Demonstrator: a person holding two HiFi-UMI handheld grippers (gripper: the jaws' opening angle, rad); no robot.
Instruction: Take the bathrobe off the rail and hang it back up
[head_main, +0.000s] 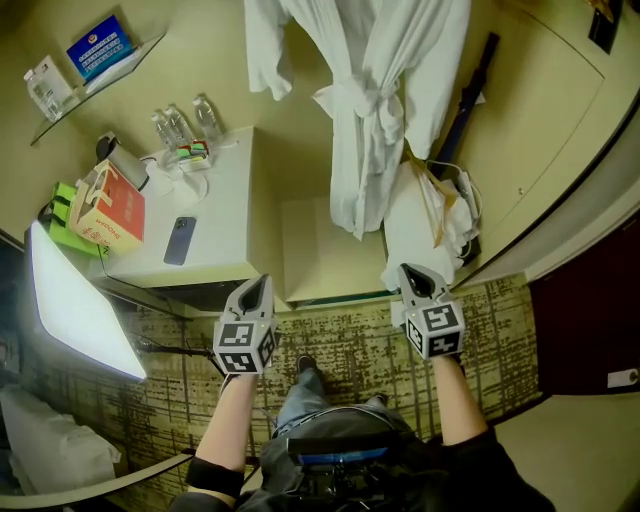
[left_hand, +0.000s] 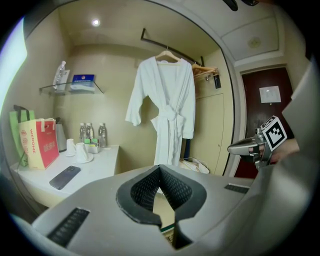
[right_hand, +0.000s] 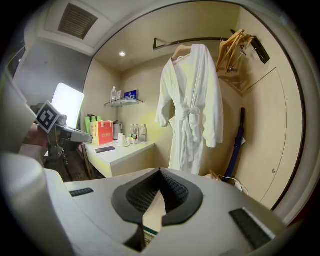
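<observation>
Hanging on a hanger (left_hand: 167, 55) from the rail (right_hand: 187, 41), well ahead of and above the left claw (head_main: 262, 284) and right claw (head_main: 411, 273), both pressed together and empty, the white bathrobe (head_main: 372, 110) is waiting untouched, and a pinch on loose cloth alone is likely risking dragging it off crooked.

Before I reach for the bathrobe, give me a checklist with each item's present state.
1. Bathrobe hangs on its hanger from the rail: ok.
2. Left gripper empty, jaws shut: ok.
3. Right gripper empty, jaws shut: ok.
4. Grippers at the robe: not ok, both are well short of it.
5. Belt tied at the waist: ok.
6. How firmly the hanger's hook sits on the rail: cannot tell.
</observation>
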